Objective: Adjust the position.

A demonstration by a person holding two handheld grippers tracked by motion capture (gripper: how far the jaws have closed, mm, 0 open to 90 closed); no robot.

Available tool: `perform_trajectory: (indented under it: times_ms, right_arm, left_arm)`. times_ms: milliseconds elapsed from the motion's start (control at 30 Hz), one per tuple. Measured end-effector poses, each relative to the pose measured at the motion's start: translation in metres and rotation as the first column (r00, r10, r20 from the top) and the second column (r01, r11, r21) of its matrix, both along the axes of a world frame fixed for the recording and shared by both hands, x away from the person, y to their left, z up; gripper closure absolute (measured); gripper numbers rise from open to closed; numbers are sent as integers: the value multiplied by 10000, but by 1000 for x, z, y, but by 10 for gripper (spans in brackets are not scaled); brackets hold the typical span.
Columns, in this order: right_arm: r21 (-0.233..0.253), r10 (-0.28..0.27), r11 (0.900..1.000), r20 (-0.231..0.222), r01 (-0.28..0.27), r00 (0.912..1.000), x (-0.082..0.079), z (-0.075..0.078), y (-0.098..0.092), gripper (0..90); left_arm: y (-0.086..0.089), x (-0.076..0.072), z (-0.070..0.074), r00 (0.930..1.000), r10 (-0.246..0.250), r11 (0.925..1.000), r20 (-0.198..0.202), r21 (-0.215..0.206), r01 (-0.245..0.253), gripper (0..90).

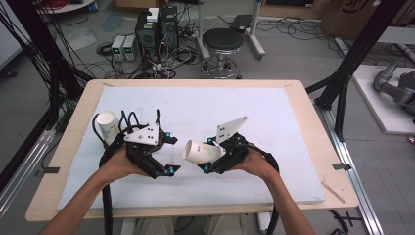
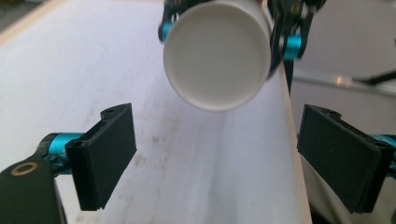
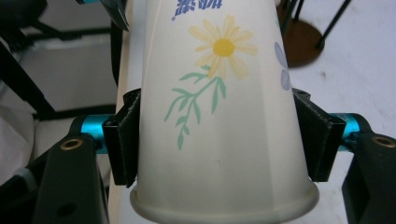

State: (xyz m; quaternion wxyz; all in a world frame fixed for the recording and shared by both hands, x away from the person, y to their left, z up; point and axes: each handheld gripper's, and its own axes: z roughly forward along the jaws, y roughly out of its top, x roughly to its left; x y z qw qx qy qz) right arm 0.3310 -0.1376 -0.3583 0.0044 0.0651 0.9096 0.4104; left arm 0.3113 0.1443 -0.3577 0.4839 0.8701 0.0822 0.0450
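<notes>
The table (image 1: 303, 127) spreads out under me, pale wood at the rim with a big white sheet over most of it, and both my hands are low over the near half.

In my right gripper (image 1: 215, 159) I have a paper cup (image 1: 200, 151), white, with a yellow daisy on a green stem and some blue print on its wall. The right gripper view has it close up: the cup (image 3: 219, 121) tapers away from the camera, rolled rim nearest the lens, and my two black pads (image 3: 122, 140) press against its wall on either side just past that rim. So that gripper is clamped on the cup, and it holds it above the sheet, a little right of the table's middle.

The cup lies on its side in the air. Its long axis runs roughly along the table's width, base aimed at my left hand and mouth back toward my right palm. In the left gripper view the flat round base (image 2: 217, 53) faces straight at me. I cannot see into it from any angle here.

My left gripper (image 1: 159, 156) sits just beside that base, jaws spread wide with nothing between them.

A second paper cup (image 1: 107, 126) sits behind my left hand, tilted, open mouth up toward the camera; its inside looks plain white.
</notes>
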Motion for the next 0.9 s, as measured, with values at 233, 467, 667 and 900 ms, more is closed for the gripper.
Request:
perform_trajectory:
  times_ms: [233,467,667,900]
  right_arm:
    - [-1942,13,9810,-7,-15,10000,0,13,9,291]
    - [-3133,292,9492,-4,-279,9996,1,21,18,291]
    - [-3619,290,9317,-53,-289,9996,2,24,20,291]
    - [-3744,420,9263,-112,-432,9991,3,21,24,291]
  left_arm:
    - [-5,6,4,9997,-142,9894,-200,1441,169,139]
    - [-4,11,8,9995,46,9703,-309,2421,30,147]
    - [-6,11,10,9994,-156,9636,-298,2662,229,148]
    - [-25,12,8,9985,-491,9577,-248,2826,541,150]
